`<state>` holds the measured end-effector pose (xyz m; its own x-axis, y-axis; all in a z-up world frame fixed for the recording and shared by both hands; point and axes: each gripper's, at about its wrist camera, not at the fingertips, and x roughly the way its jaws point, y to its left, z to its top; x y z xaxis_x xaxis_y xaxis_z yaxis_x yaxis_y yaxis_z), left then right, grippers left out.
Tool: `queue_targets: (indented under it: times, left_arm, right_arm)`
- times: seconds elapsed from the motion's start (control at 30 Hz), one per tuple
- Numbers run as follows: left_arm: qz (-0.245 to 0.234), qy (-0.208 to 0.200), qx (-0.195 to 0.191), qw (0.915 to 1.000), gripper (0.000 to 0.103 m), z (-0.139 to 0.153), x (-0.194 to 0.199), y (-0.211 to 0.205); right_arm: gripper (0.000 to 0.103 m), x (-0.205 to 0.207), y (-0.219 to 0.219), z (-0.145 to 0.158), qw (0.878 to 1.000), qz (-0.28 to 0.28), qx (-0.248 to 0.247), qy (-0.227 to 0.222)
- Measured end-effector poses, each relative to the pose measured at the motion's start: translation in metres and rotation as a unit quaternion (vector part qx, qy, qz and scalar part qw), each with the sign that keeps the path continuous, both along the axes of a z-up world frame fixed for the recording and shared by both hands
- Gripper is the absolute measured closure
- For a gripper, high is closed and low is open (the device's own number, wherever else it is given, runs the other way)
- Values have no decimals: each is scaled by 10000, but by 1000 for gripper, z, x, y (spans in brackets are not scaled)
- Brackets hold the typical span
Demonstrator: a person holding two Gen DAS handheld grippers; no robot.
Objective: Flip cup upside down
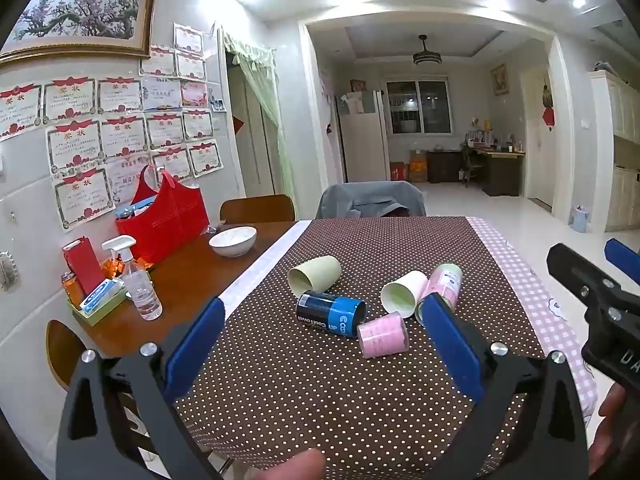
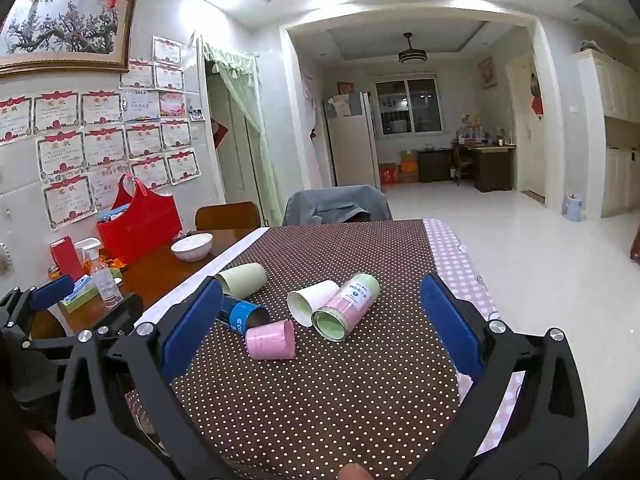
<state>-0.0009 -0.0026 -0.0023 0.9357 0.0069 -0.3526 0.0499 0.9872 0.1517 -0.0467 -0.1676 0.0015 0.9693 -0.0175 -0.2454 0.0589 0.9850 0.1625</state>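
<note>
Five cups [image 2: 270, 339] lie toppled on the dotted cloth [image 2: 320, 400]; both grippers' fingers [image 1: 196, 344] [image 2: 450, 324] gape wide, empty.

Both cameras sit low over the near end of the bench [image 1: 360, 400], each looking forward between its own claw's blue fingers toward the far room. The left wrist view sits further left and catches the right claw [image 1: 624, 264] at its right edge. The right wrist view catches the left claw [image 2: 52, 292] at its left edge. Both share the fallen cups [image 2: 316, 308], mid-distance ahead.
</note>
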Motion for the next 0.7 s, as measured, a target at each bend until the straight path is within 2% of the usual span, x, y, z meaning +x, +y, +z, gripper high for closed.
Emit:
queue_targets:
  times: [0.7]
  left_arm:
    - [-118, 84, -361, 9992, 6, 10, 4, 18]
  right_arm:
    - [6, 12, 13, 13, 9997, 61, -233, -104]
